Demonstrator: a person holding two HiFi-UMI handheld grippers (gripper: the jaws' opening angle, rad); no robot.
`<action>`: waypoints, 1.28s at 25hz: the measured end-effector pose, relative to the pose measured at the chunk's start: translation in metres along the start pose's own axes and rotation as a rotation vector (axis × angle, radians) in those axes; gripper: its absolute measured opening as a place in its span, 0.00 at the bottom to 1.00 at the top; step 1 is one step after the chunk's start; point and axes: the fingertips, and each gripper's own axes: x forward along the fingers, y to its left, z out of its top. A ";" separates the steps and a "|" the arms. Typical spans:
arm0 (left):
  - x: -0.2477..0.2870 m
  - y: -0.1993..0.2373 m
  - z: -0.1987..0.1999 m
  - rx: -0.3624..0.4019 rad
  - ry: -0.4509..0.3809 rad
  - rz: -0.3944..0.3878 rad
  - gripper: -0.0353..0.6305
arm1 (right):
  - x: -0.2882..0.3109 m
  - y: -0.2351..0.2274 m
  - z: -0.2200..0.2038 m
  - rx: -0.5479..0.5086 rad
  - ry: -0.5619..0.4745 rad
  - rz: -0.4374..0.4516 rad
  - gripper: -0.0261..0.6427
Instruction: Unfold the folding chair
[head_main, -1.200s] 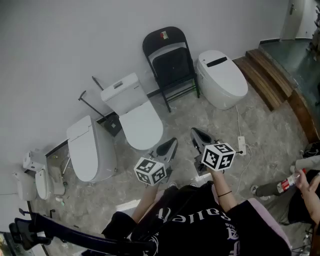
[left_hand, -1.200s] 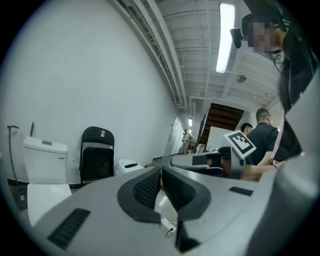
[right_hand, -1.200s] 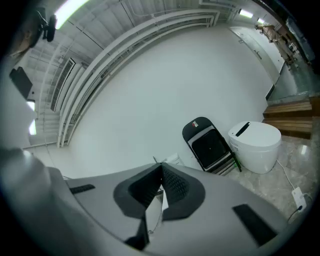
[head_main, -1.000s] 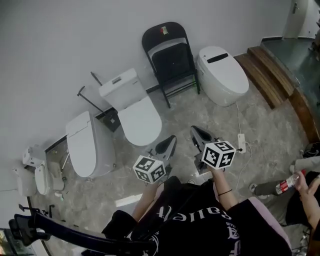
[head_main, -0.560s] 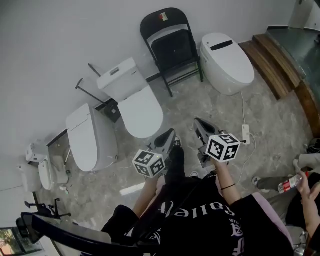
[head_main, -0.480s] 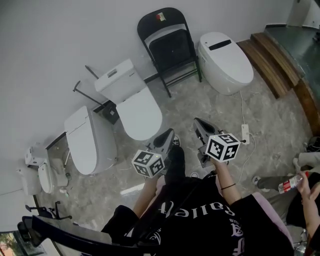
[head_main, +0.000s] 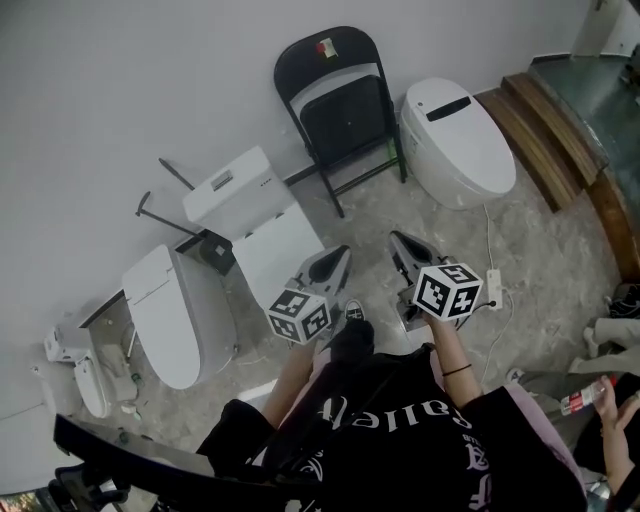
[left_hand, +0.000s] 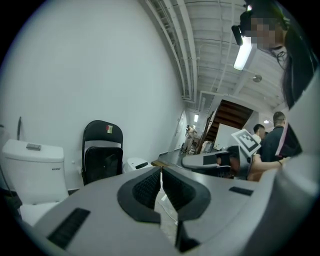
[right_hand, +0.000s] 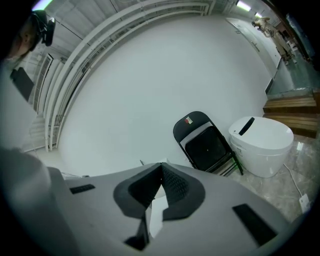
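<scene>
Back wall: black metal folding chair against it.
Chair's left: white ceramic tank toilet.
Chair's right: white oval toilet, then wooden steps.

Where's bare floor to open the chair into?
Free: the floor in front of the folding chair, between the tank toilet and the rounded toilet. Floor from there to the wooden steps is bare apart from a power strip and its cord. Crowded: lower left, where a third toilet sits close.
</scene>
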 end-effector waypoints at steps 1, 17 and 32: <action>0.007 0.014 0.008 0.009 0.001 -0.007 0.06 | 0.015 -0.001 0.007 -0.005 -0.007 -0.007 0.06; 0.088 0.133 0.040 -0.070 0.027 0.022 0.06 | 0.137 -0.059 0.048 0.020 0.070 -0.069 0.06; 0.217 0.226 0.132 -0.043 -0.101 0.257 0.06 | 0.253 -0.150 0.192 -0.069 0.100 0.127 0.06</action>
